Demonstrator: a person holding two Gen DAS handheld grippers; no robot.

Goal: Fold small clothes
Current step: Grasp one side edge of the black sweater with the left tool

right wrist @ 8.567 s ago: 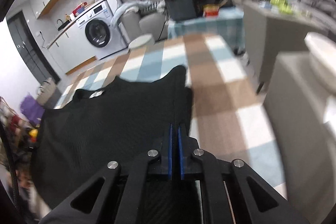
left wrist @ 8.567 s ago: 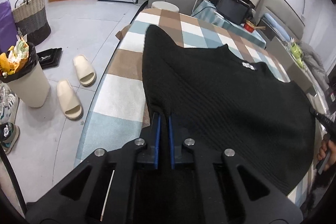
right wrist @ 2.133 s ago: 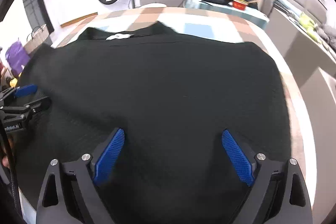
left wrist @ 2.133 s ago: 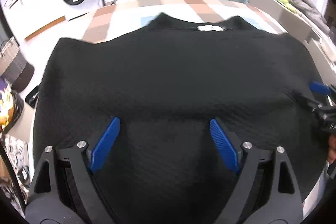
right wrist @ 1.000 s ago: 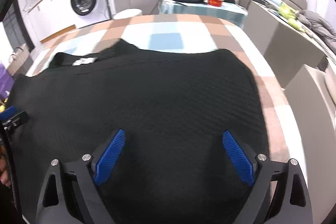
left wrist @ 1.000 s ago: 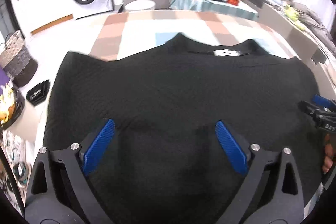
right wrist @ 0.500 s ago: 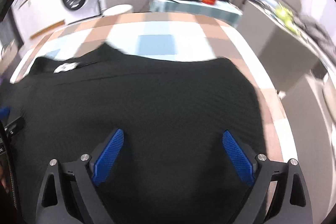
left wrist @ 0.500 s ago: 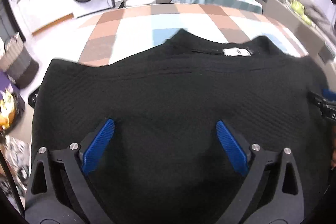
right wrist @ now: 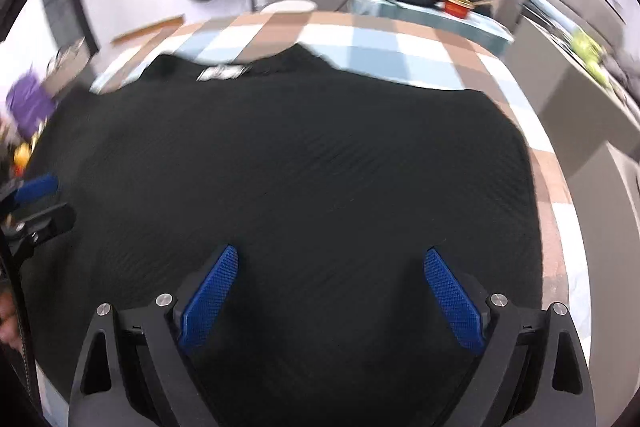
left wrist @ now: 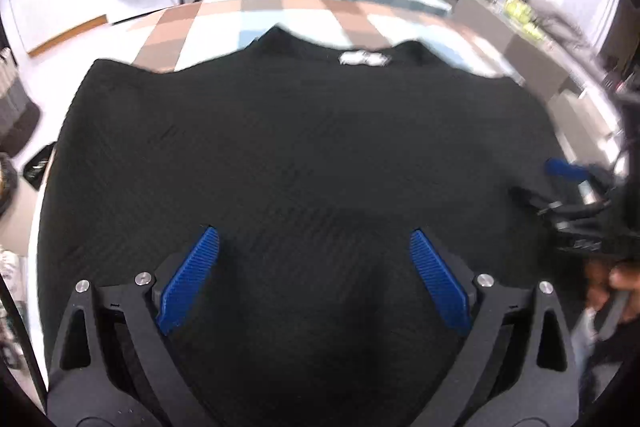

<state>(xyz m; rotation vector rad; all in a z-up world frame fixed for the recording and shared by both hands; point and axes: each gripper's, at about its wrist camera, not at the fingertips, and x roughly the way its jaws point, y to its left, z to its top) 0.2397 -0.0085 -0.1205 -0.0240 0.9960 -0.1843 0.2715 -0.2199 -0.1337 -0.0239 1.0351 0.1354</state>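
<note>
The black knit sweater lay spread flat on the checked tablecloth, its white neck label toward 12 o'clock. The left gripper and right gripper each hung above its lower half, jaws wide apart, holding nothing. Only the right wrist view showed bare cloth at 3 o'clock; only the left showed a hand at 4 o'clock.
</note>
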